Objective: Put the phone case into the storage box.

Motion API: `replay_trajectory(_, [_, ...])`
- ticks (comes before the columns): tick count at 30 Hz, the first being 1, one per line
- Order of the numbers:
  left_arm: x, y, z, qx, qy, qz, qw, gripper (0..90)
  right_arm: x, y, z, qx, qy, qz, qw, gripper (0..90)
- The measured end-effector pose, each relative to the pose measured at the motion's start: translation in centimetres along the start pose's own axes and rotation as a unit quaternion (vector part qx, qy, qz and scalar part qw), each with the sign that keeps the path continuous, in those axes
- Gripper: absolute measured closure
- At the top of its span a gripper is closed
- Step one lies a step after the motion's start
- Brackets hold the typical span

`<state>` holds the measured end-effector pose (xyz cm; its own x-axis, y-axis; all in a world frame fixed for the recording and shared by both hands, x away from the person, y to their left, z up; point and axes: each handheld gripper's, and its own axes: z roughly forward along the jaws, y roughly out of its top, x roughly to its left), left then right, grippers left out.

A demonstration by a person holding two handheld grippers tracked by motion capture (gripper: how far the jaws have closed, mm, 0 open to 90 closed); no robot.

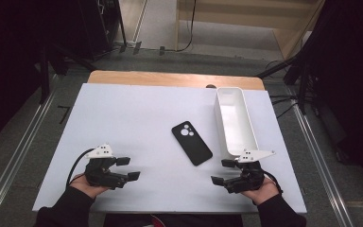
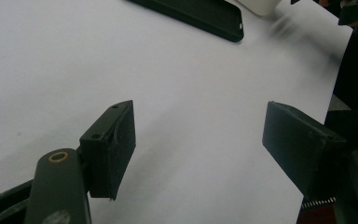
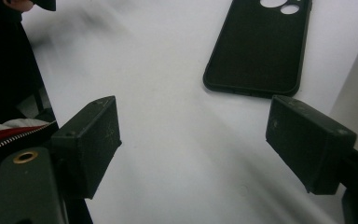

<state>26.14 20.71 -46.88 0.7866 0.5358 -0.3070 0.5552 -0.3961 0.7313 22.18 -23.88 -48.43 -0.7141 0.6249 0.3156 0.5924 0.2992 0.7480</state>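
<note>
Work has not begun: black rubbery phone case (image 1: 192, 143) lies untouched beside long white plastic bin (image 1: 236, 122), left gripper (image 1: 128, 169) and right gripper (image 1: 221, 172) wide open, empty.

1. A lab or recording studio is suggested by the white-topped desk (image 1: 123, 123) set on grey carpet.
2. Black curtains (image 1: 9, 56) are hung on both sides.
3. Cables (image 1: 283, 101) and metal floor rails (image 1: 19, 156) are seen around it.
</note>
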Motion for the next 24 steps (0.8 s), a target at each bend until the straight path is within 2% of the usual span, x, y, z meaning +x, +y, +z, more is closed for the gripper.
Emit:
replay_trajectory(4, [-0.04, 0.01, 0.09, 0.001, 0.000, 0.003, 1.0000, 25.1, 0.01, 0.00, -0.07, -0.002, 0.001, 0.003, 1.0000, 16.0])
replay_trajectory(7, [-0.04, 0.07, 0.05, -0.004, -0.011, 0.005, 0.9999, 23.3, 0.00, 0.00, -0.10, -0.003, 0.001, 0.003, 1.0000, 16.0])
replay_trajectory(13, [-0.07, 0.10, 0.04, -0.002, -0.010, 0.007, 0.9999, 22.7, -0.02, -0.01, -0.12, -0.006, 0.001, 0.002, 1.0000, 16.0])
replay_trajectory(16, [0.01, 0.16, 0.11, 0.005, -0.009, -0.003, 0.9999, 22.9, -0.02, -0.02, -0.11, -0.004, 0.001, 0.003, 1.0000, 16.0])
replay_trajectory(24, [0.18, 0.09, -0.03, 0.001, -0.008, -0.009, 0.9999, 22.7, -0.13, 0.01, -0.15, -0.008, 0.001, 0.004, 1.0000, 16.0])
